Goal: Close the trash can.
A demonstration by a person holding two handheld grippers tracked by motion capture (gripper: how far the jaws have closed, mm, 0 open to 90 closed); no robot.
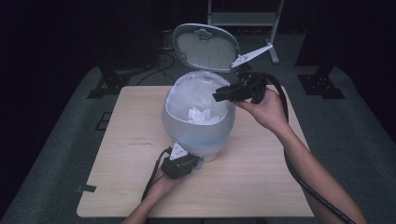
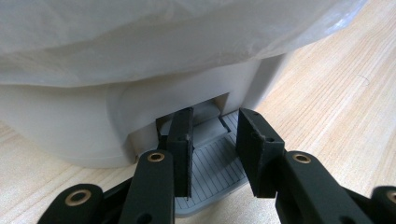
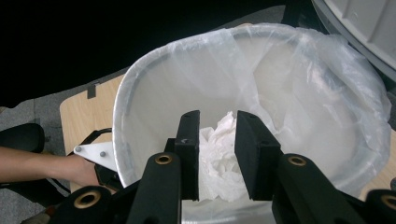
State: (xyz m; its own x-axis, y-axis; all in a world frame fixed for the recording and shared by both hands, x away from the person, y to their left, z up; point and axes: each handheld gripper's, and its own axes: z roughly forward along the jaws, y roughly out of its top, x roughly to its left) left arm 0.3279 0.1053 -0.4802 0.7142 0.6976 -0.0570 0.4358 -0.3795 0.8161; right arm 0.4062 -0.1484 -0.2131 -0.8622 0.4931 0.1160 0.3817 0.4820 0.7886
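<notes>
High view: pedal bin (image 1: 198,119) mid-table, lid (image 1: 205,46) up, tissue (image 1: 201,115) inside. Left gripper (image 1: 184,164) at its base.

Left gripper view: jaws narrow, pressing pedal (image 2: 210,168); stiff, springy.

Right gripper view: right gripper (image 3: 217,154) empty, jaws apart over bin. Tissue light, soft; pinch a fold.

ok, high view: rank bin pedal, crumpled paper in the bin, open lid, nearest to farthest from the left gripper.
From the left gripper, at the bin's near base:
1. Pedal: right at the jaws, at the foot of the bin.
2. Crumpled paper: inside the bin liner, beyond the gripper.
3. Lid: raised at the bin's far side, near the right gripper.
</notes>
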